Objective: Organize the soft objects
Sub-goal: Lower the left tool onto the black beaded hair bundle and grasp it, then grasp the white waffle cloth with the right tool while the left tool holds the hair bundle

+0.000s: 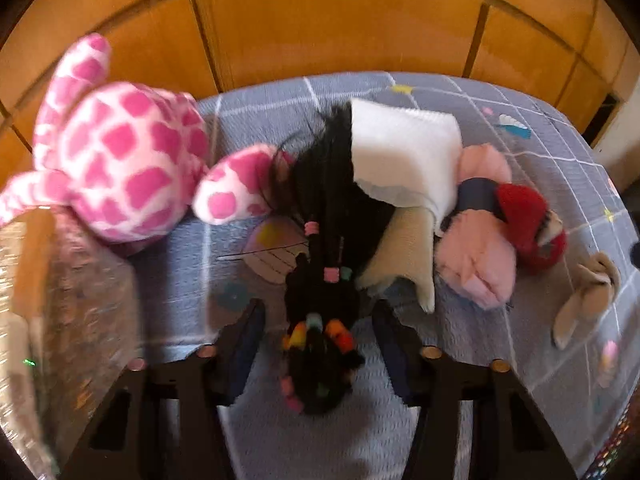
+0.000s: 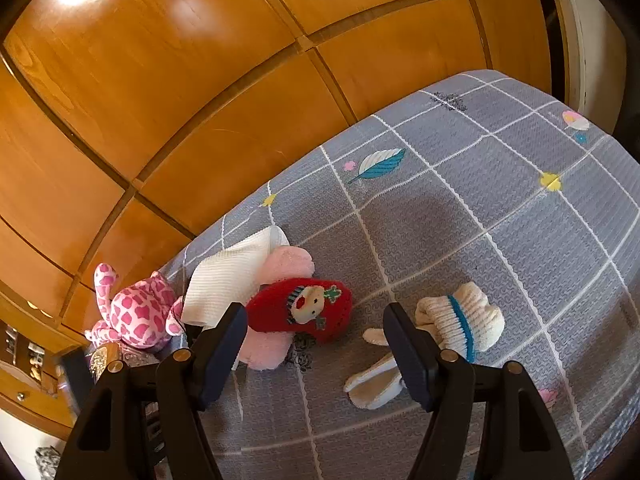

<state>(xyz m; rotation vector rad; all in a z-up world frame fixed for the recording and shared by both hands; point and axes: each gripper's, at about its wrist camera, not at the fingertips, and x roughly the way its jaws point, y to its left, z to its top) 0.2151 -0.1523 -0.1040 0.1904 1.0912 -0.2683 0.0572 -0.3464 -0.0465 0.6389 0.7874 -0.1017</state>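
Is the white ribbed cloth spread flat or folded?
Folded: the white ribbed cloth lies doubled, its rolled edge visible, resting on the pink plush.

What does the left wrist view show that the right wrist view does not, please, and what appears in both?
Only the left wrist view shows the black hair piece with coloured pom-poms lying between the left tool's fingers, and a glittery box at the left edge. Only the right wrist view shows the striped cream sock clearly, beside the right tool, whose jaws stand empty. Both show the pink spotted plush, white cloth, red knitted item and grey checked cover.
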